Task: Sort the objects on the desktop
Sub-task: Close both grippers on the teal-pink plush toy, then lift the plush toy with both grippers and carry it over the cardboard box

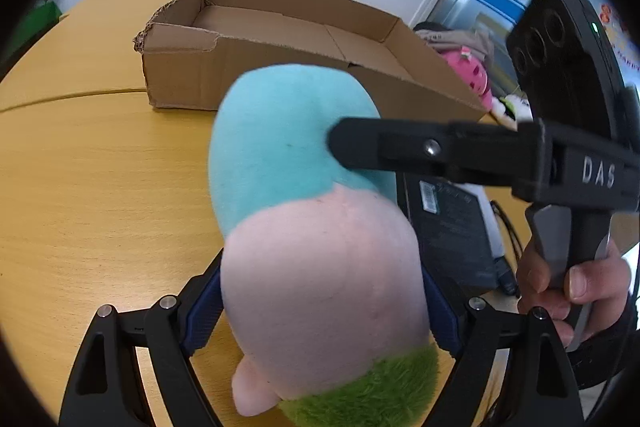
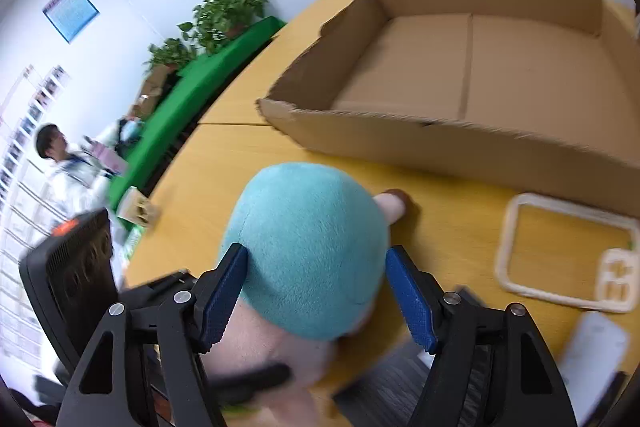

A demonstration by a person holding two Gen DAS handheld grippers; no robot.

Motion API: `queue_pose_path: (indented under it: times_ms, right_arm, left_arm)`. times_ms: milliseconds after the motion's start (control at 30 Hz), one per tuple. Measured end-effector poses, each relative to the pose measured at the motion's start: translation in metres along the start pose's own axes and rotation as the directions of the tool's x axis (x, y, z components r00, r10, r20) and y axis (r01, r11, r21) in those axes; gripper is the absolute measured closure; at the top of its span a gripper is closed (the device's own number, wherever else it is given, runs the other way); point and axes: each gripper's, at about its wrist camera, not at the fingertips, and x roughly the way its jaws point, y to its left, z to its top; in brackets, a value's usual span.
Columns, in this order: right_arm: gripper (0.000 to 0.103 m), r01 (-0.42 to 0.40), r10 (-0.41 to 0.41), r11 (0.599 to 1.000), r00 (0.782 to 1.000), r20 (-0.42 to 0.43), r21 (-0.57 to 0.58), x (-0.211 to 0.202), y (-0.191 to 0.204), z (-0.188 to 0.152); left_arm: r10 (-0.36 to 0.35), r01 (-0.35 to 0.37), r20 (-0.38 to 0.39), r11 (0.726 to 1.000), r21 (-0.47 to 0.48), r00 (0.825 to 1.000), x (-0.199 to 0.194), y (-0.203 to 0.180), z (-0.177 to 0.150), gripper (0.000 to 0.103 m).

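Observation:
A plush toy [image 1: 312,259] with a teal head, pink body and green end lies on the yellow table [image 1: 100,187], in front of an open cardboard box [image 1: 180,75]. My left gripper [image 1: 320,287] stands wide around the pink body, its blue pads beside the plush without squeezing it. My right gripper [image 2: 316,255] straddles the teal head [image 2: 312,243]; its left pad brushes the fur and the right pad sits at the fur's edge. In the left wrist view one black right-gripper finger [image 1: 360,143] lies across the head. The box [image 2: 440,143] holds nothing.
A white rectangular frame [image 2: 508,255] and a white flat object [image 2: 596,347] lie right of the plush. A black flat device [image 1: 452,227] lies under the right gripper, and a pink toy [image 1: 476,75] sits behind the box. A person [image 2: 60,155] stands far left, beyond the table.

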Motion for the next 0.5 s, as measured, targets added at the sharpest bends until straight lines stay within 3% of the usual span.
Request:
queue_pose_path:
  times_ms: [67, 167, 333, 500]
  right_arm:
    - [0.025, -0.029, 0.029, 0.999, 0.999, -0.020, 0.022, 0.009, 0.000, -0.001]
    - [0.006, -0.061, 0.067, 0.995, 0.995, -0.069, 0.080, 0.024, -0.004, -0.005]
    - [0.008, 0.015, -0.015, 1.000, 0.998, -0.066, -0.003, 0.036, 0.023, -0.009]
    - [0.016, 0.024, -0.024, 0.999, 0.999, -0.025, -0.025, 0.031, 0.032, -0.007]
  left_arm:
    - [-0.023, 0.023, 0.002, 1.000, -0.015, 1.000, -0.002, 0.006, -0.002, 0.019]
    - [-0.028, 0.028, 0.003, 1.000, 0.003, 1.000, -0.004, 0.005, -0.003, 0.019]
    - [-0.032, 0.032, -0.002, 0.999, 0.020, 0.999, -0.007, 0.005, -0.002, 0.020]
    - [-0.039, 0.039, 0.003, 0.998, 0.041, 0.999, -0.017, 0.006, 0.002, 0.022]
